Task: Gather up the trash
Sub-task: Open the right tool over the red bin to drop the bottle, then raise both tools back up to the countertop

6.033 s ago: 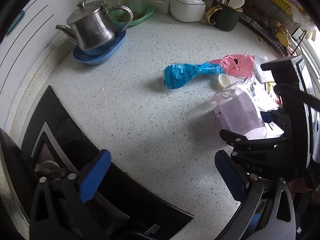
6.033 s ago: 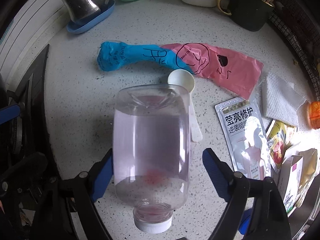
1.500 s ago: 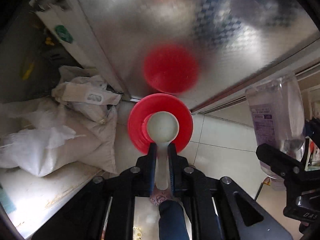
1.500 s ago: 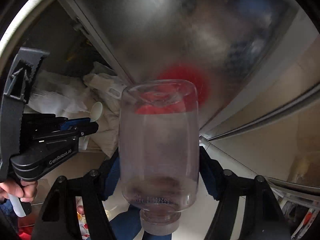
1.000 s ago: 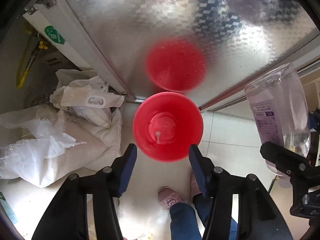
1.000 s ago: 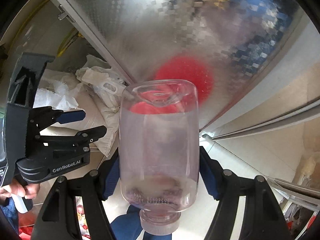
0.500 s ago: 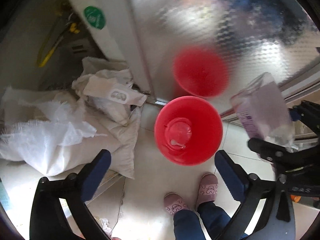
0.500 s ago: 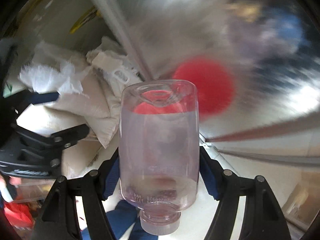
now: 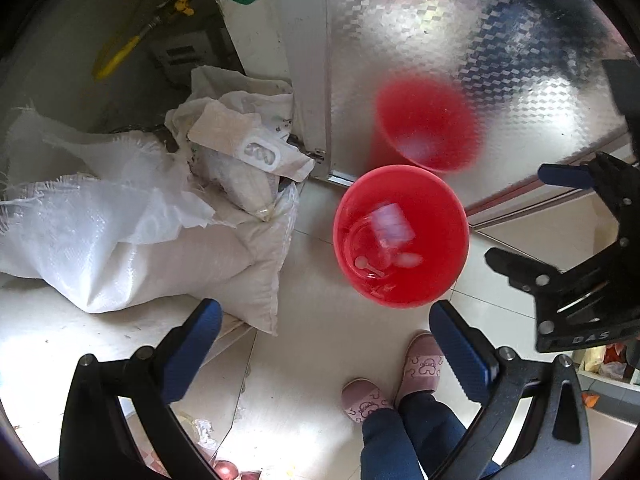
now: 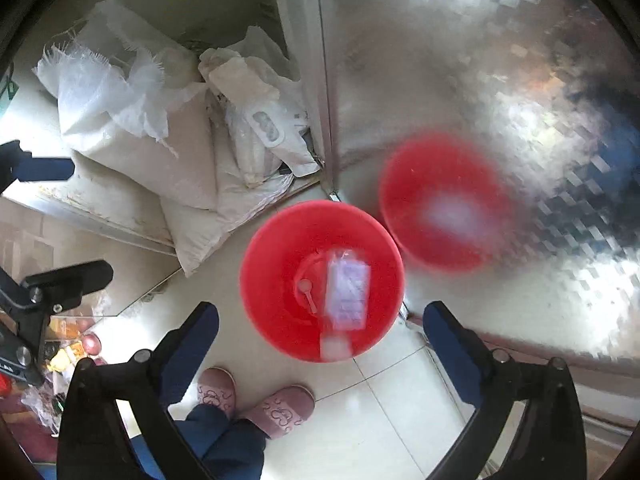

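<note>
A red bin (image 9: 436,280) (image 10: 276,248) stands on the tiled floor below both grippers. Inside it a clear plastic bottle (image 9: 390,226) (image 10: 347,294) shows blurred, with its white cap toward the near rim. A small white spoon (image 9: 366,266) (image 10: 308,294) lies on the bin's bottom. My left gripper (image 9: 326,344) is open and empty above the floor in front of the bin. My right gripper (image 10: 320,340) has its jaws opening, nothing between them, above the bin's near rim. It also shows in the left wrist view as the black right gripper (image 9: 560,220).
White woven sacks (image 9: 132,240) (image 10: 132,132) are piled left of the bin. A shiny patterned metal door (image 9: 460,40) behind it mirrors the bin. The person's pink slippers (image 9: 422,364) (image 10: 280,404) and blue trousers stand on the tiles just before the bin.
The right gripper's jaws spread and the bottle left them; it is now inside the red bin. The left gripper stayed open and shifted sideways, so the bin sits further right in its view.
</note>
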A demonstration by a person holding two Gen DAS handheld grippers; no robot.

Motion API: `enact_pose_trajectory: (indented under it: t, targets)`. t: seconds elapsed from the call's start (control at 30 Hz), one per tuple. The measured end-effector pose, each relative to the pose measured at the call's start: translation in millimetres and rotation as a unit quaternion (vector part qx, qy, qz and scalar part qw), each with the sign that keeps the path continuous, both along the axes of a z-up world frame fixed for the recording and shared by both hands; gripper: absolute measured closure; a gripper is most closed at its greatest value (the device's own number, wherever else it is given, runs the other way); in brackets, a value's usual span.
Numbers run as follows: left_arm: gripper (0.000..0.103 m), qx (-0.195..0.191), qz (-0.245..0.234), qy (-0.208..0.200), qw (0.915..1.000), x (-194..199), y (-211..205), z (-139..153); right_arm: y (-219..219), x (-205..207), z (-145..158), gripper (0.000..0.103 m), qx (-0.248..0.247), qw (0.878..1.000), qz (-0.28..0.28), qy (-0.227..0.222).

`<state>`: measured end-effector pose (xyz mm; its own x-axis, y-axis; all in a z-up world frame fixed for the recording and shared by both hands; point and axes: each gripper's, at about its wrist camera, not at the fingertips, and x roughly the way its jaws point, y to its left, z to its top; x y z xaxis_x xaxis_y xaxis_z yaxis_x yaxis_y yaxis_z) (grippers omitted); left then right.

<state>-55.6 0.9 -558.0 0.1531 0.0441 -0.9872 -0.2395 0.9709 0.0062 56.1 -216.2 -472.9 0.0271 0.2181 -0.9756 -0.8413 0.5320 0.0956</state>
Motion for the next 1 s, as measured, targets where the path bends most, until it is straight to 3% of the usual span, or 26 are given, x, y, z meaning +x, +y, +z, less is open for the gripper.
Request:
enact_pose_trajectory:
  t: [0.13, 0.3, 0.6, 0.8, 1.0]
  targets:
    - [0.0, -0.005, -0.01, -0.014, 0.9998, -6, -7, 23, -11, -3, 25, 0.001, 0.011, 0.999, -0.032, 0.004]
    - [0.0, -0.006, -0.028, -0.043, 0.9987, -16, -22, 84, -26, -14, 81, 0.001, 0.014, 0.997, -0.072, 0.001]
    - [0.0, -0.013, -0.044, -0.108, 0.9931, -36, -43, 240, -60, -49, 253, 0.001, 0.064, 0.989, -0.092, -0.098]
    - [0.0, -0.006, -0.061, -0.163, 0.9848, -22, -48, 344, -70, -29, 357, 0.001, 0.086, 0.982, -0.12, -0.12]
    - [0.0, -0.004, -0.064, -0.209, 0.9757, 12, -42, 428, -73, 1, 435, 0.001, 0.116, 0.974, -0.121, -0.153]
